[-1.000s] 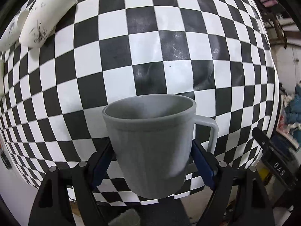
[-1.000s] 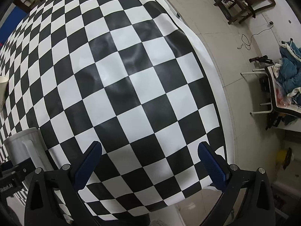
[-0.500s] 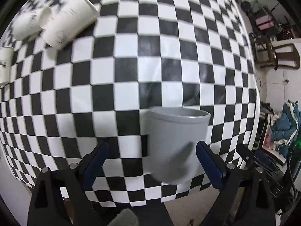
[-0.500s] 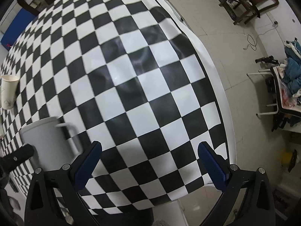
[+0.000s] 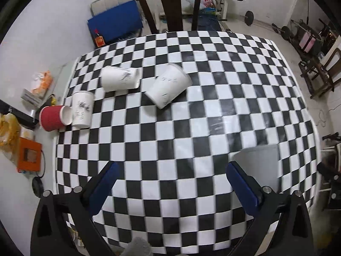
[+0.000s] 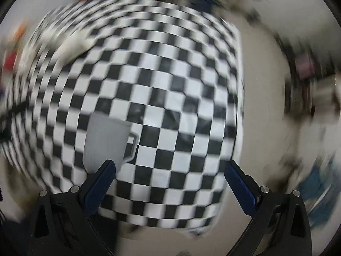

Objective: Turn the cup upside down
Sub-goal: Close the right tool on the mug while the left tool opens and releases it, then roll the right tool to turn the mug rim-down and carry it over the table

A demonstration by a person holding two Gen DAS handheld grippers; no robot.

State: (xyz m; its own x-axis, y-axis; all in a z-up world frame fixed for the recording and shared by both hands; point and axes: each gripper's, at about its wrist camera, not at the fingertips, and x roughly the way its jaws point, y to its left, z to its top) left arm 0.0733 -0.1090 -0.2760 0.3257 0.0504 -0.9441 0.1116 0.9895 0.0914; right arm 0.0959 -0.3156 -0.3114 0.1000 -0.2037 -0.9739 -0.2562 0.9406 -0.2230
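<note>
A grey cup with a handle stands on the checkered table, wide end down and narrow end up. In the left wrist view it shows pale and blurred at the lower right, just beyond my right finger. My left gripper is open and empty, drawn back above the table's near part. My right gripper is open and empty; the cup stands just beyond its left finger. The right wrist view is motion-blurred.
Two white paper cups lie on their sides at the far left of the table. A third white cup stands beside a tipped red cup at the left edge. A dark chair stands behind the table.
My left gripper has let go of the grey cup and pulled back and up. The cup now stands on the table to its right. My right gripper has swung quickly, blurring its view.
</note>
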